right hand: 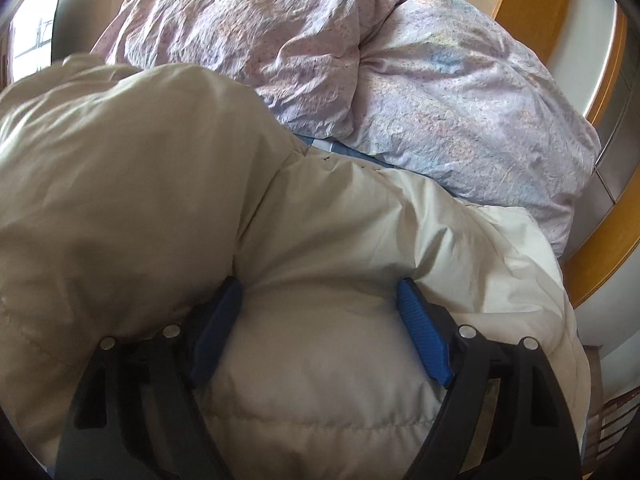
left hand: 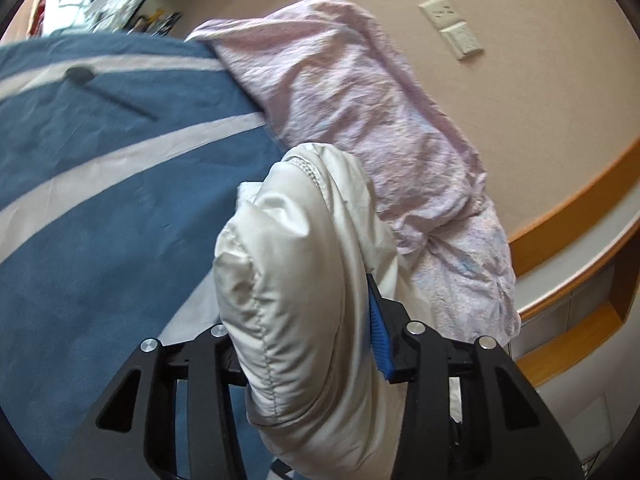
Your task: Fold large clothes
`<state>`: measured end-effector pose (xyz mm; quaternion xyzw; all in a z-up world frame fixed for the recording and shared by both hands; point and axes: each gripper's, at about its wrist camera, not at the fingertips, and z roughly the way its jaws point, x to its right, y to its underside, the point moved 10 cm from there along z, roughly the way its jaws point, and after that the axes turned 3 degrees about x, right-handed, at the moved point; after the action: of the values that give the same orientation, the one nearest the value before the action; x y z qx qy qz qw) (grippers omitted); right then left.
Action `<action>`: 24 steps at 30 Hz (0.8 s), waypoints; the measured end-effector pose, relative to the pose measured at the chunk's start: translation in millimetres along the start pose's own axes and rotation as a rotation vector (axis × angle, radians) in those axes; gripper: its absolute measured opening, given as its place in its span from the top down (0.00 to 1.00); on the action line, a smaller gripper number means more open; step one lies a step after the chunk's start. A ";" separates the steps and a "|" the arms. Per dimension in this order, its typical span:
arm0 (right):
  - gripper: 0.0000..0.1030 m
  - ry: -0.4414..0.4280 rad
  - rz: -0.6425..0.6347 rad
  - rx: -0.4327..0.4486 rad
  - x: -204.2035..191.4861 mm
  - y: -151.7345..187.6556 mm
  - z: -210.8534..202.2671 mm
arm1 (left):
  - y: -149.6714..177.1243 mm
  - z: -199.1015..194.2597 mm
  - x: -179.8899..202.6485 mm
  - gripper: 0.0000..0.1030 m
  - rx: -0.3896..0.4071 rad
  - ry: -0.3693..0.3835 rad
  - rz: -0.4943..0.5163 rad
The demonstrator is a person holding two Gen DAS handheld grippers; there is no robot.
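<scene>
A cream puffy quilted jacket bulges between the fingers of my left gripper, which is shut on a thick fold of it above the blue striped bedspread. Only its right blue pad shows; the left one is hidden by fabric. In the right wrist view the same jacket fills the lower frame. My right gripper has its blue pads pressed into a wide padded fold of the jacket, the jaws held apart by the bulk.
A crumpled pink-lilac duvet lies against the wall beyond the jacket; it also shows in the right wrist view. A wooden bed frame curves along the right. Wall sockets sit above.
</scene>
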<state>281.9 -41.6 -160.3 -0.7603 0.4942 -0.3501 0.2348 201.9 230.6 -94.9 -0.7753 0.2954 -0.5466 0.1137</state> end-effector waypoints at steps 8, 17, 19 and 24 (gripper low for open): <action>0.22 -0.001 -0.029 0.003 -2.4 -0.1 6.1 | 10.8 -7.2 105.6 0.61 0.025 0.222 0.219; 0.24 -0.066 0.010 0.071 30.4 3.7 -30.1 | 40.7 -14.5 177.7 0.61 0.036 0.321 0.418; 0.24 -0.080 0.035 0.103 44.3 7.1 -47.6 | 44.9 -14.9 182.4 0.61 0.031 0.328 0.427; 0.19 -0.114 0.087 0.057 64.5 22.7 -47.1 | 56.2 -15.0 196.8 0.61 0.021 0.358 0.460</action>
<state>249.8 -110.3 -126.5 -0.7497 0.5024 -0.3098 0.2993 214.2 73.2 36.2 -0.5779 0.4731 -0.6377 0.1886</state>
